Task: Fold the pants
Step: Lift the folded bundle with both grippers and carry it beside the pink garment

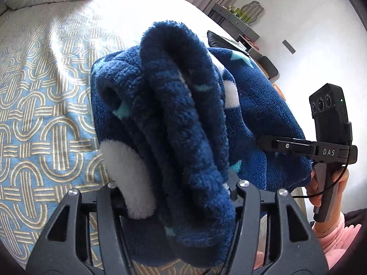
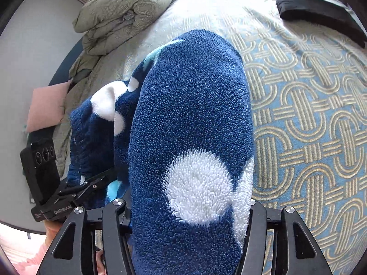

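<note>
Bed [image 2: 309, 119] fills both views, covered by a blue sheet with a woven beige interlocking-loop print, flat and slightly wrinkled. A rumpled grey-green quilt [image 2: 119, 16] is heaped at the far end, a dark folded cloth [image 2: 316, 11] lies near one edge, and a pink pillow [image 2: 45, 107] sits by the wall.

Fleece pants [image 1: 179, 123], navy with white dots and pale teal stars, are lifted off the sheet and bunched between the two tools, draping in thick rolls. Plush, deep pile, soft and floppy, light but bulky; no stiffness, so it will sag wherever unsupported. Judgement: not slippery, pile grips well, but thick layers can squeeze out of a shallow pinch. Best hold is at hem or waistband edges, taking a full fold deep in the jaws, not the loose middle.

Left gripper [image 1: 176, 197] has its jaws clamped on a fat roll of the fleece, cloth filling the gap. Right gripper [image 2: 190, 213] likewise pinches a wide fold with a big white dot, fabric packed between the fingers. In the left wrist view the right tool's tip [image 1: 270, 143] bites the far edge of the fleece.

Fold looks partway through: pants doubled over but not laid flat.
</note>
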{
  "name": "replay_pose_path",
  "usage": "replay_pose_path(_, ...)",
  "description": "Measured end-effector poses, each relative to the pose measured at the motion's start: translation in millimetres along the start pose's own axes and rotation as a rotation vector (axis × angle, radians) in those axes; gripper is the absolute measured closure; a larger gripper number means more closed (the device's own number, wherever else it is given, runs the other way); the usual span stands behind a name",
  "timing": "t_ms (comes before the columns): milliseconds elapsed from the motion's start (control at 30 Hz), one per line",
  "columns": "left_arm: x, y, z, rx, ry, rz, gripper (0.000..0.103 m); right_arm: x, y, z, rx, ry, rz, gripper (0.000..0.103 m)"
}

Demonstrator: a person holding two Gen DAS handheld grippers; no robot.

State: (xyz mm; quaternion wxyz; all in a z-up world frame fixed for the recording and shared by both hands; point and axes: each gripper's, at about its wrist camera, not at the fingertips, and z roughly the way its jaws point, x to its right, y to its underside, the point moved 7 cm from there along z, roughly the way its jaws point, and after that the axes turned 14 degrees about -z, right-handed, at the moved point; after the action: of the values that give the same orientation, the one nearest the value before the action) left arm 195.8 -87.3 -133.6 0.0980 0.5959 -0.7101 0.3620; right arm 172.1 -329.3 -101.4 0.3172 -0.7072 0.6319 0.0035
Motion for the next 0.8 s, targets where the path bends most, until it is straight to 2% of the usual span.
replay_pose_path(167,31,-17,-24,0.051,0.066,0.049,0.045,-7,-6,-51,0.115,0.022,-0.048,0.045)
replay_pose_path(233,44,-29,-30,0.070,0.076,0.084,0.045,-7,-6,-72,0.163,0.036,-0.061,0.045)
replay_pose_path(433,96,-39,-50,0.116,0.098,0.206,0.045,-9,-6,-129,0.306,0.078,-0.072,0.045)
replay_pose_path(667,154,-31,-49,0.103,0.147,0.320,0.044,11,16,-190,0.413,0.130,-0.039,0.045)
replay_pose_path(800,177,-26,-38,0.065,0.176,0.355,0.044,23,32,-215,0.449,0.176,-0.016,0.045)
